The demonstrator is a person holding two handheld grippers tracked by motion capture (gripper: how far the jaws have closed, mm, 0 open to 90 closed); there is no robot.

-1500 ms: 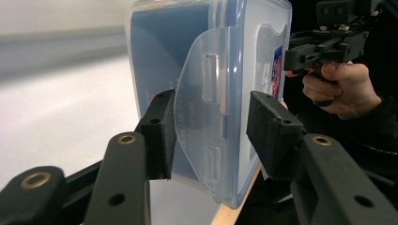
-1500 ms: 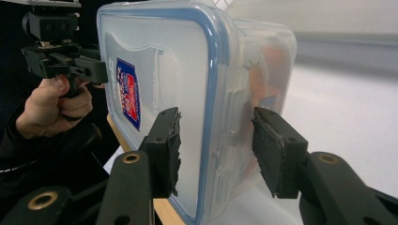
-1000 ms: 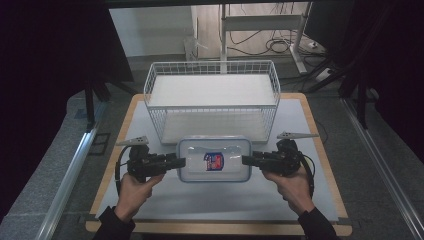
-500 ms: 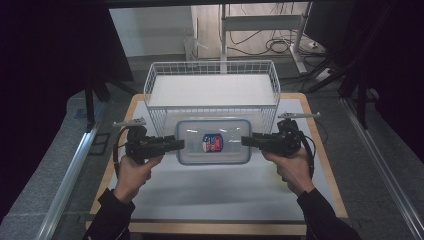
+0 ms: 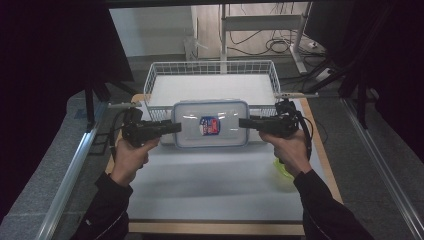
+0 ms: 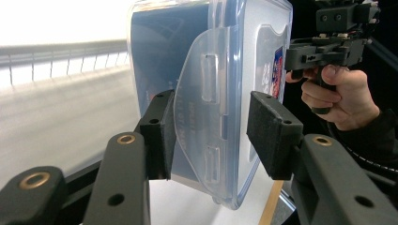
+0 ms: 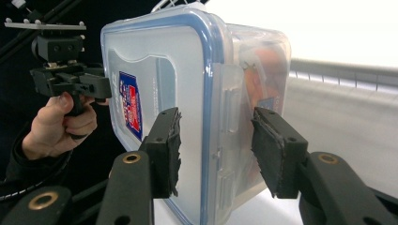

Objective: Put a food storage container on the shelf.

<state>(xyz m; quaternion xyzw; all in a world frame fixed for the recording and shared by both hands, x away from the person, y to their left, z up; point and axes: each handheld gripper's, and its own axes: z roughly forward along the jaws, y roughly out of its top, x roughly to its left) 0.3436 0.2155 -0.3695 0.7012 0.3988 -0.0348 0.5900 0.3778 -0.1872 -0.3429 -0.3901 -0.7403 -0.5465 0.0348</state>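
A clear plastic container (image 5: 210, 125) with a blue-edged lid and a red-and-blue label hangs level above the table, just in front of the wire basket (image 5: 210, 63). My left gripper (image 5: 175, 127) is shut on its left end and my right gripper (image 5: 245, 122) on its right end. In the left gripper view the pads (image 6: 162, 133) clamp the container (image 6: 206, 89) over a latch flap. In the right gripper view the right gripper (image 7: 218, 150) closes its jaws on the container (image 7: 187, 93) at the other latch, with something orange showing inside.
The white wire basket stands at the back of the board, with a white bottom. A white mat (image 5: 215, 180) covers the wooden board below the container. A yellow-green object (image 5: 282, 171) lies under the right wrist. Metal rails run along both sides of the table.
Both hands have lifted the container off the mat and carried it away from the person, toward the basket's front wall. The grip on both ends is the same.
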